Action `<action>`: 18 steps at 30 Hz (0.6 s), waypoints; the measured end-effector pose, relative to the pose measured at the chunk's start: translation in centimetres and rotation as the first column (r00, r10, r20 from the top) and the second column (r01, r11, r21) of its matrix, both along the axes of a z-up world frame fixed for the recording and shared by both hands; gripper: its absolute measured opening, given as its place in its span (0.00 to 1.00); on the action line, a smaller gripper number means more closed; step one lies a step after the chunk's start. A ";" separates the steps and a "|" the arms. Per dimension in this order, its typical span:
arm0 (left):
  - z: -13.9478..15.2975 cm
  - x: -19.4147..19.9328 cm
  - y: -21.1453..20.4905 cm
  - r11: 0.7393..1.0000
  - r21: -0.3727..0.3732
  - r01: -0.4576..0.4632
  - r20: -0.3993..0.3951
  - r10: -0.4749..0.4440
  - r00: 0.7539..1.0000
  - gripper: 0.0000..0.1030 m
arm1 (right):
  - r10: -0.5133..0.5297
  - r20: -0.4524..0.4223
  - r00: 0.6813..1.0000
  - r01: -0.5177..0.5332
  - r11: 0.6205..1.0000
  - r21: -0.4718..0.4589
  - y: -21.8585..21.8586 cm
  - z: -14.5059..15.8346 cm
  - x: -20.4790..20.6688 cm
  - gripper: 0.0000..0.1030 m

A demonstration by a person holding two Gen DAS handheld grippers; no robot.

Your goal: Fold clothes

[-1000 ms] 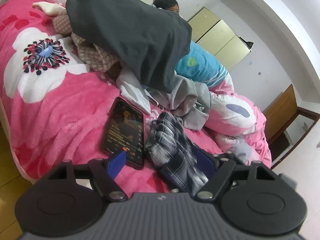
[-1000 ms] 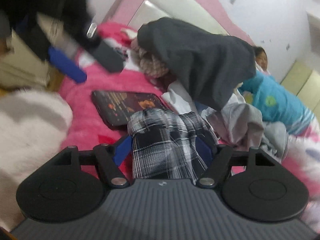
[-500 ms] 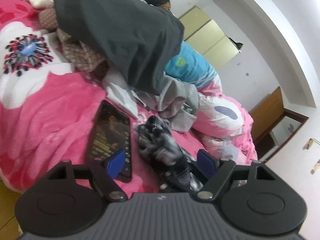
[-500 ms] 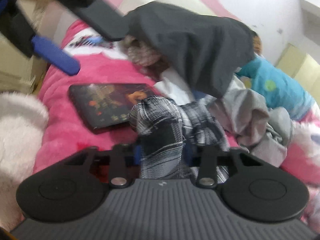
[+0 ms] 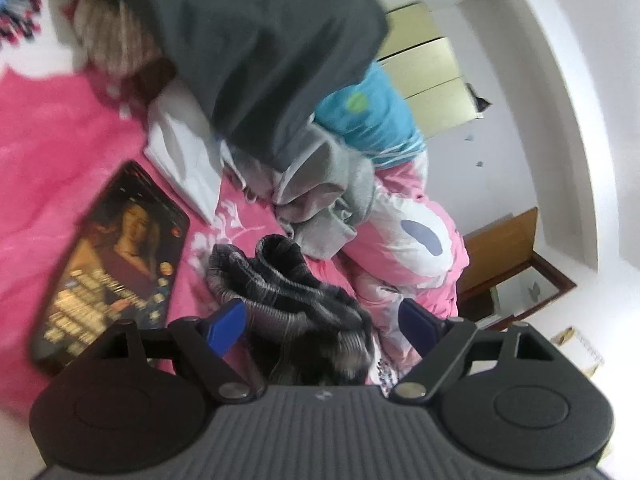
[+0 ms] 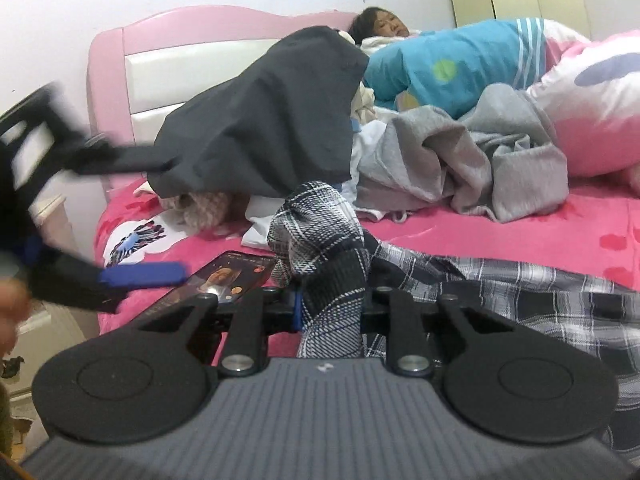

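A black-and-white plaid garment [image 6: 320, 240] lies crumpled on the pink bed. My right gripper [image 6: 330, 304] is closing, its pads pressing a bunched fold of the plaid cloth that stands up between them. In the left wrist view the same plaid garment [image 5: 280, 276] sits blurred between the blue pads [image 5: 224, 326]. My left gripper [image 5: 320, 320] is opening, its pads apart from the cloth. The left gripper [image 6: 172, 218] also shows at the left of the right wrist view, blurred, fingers spread.
A phone [image 5: 116, 256] with a lit screen lies on the pink blanket [image 5: 60, 152] just left of the plaid. Behind it are a dark grey garment [image 6: 272, 120], a grey garment [image 6: 480, 152] and white cloth [image 5: 180, 160]. A person [image 6: 384, 24] lies under a blue cover.
My right gripper has closed on the plaid garment and rolled level, lifting a fold. My left gripper has moved forward toward the pile, with the plaid now bunched between its fingers.
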State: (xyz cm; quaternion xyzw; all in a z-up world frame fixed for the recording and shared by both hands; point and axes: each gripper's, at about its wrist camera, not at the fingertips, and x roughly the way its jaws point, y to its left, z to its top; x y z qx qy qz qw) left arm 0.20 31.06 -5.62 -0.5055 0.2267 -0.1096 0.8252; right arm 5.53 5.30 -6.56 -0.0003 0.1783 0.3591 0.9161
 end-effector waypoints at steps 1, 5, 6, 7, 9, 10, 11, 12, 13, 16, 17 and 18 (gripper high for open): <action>0.0 1.0 0.0 1.000 -0.003 -0.001 -0.033 0.001 0.999 0.81 | -0.003 0.004 1.000 0.003 1.000 0.005 -0.1 0.1 0.0 0.18; 0.2 4.4 -0.2 1.000 0.019 0.019 -0.131 -0.016 0.991 0.84 | -0.014 0.012 1.000 0.014 1.000 0.028 -0.6 0.3 -0.1 0.18; 0.0 5.1 -0.3 1.000 0.007 0.026 -0.162 -0.024 0.986 0.84 | -0.014 0.011 1.000 0.014 0.999 0.031 -0.7 0.3 -0.1 0.18; -0.3 5.9 -0.3 0.999 -0.011 0.033 -0.203 -0.035 0.979 0.84 | -0.014 0.010 1.000 0.014 0.999 0.035 -0.8 0.3 0.0 0.18; -0.7 7.1 -0.6 0.999 -0.014 0.044 -0.257 -0.046 0.965 0.84 | -0.013 0.015 1.000 0.012 0.999 0.035 -0.7 0.3 -0.1 0.18; -0.9 7.7 -0.7 0.999 -0.016 0.049 -0.283 -0.052 0.958 0.85 | -0.012 0.017 1.000 0.011 0.999 0.035 -0.7 0.3 -0.1 0.18; -1.1 8.1 -0.8 0.999 -0.011 0.050 -0.296 -0.051 0.954 0.85 | -0.011 0.020 1.000 0.011 0.999 0.034 -0.7 0.3 -0.2 0.18; -1.2 8.5 -0.9 0.999 -0.007 0.052 -0.308 -0.051 0.950 0.86 | -0.012 0.023 1.000 0.011 0.999 0.035 -0.7 0.3 -0.2 0.18; -1.3 8.8 -0.9 0.998 -0.011 0.055 -0.315 -0.056 0.948 0.86 | -0.013 0.026 1.000 0.012 0.999 0.035 -0.7 0.3 -0.3 0.18; -1.3 9.9 -1.0 0.998 0.000 0.066 -0.347 -0.062 0.936 0.86 | -0.017 0.027 0.999 0.015 0.999 0.043 -0.8 0.3 -0.3 0.18; -1.5 10.3 -1.1 0.997 -0.005 0.072 -0.363 -0.069 0.929 0.86 | -0.016 0.026 1.000 0.015 0.999 0.046 -0.9 0.4 -0.3 0.18; -1.6 10.6 -1.1 0.997 -0.010 0.078 -0.380 -0.076 0.922 0.86 | -0.018 0.025 1.000 0.016 0.999 0.049 -0.9 0.4 -0.2 0.18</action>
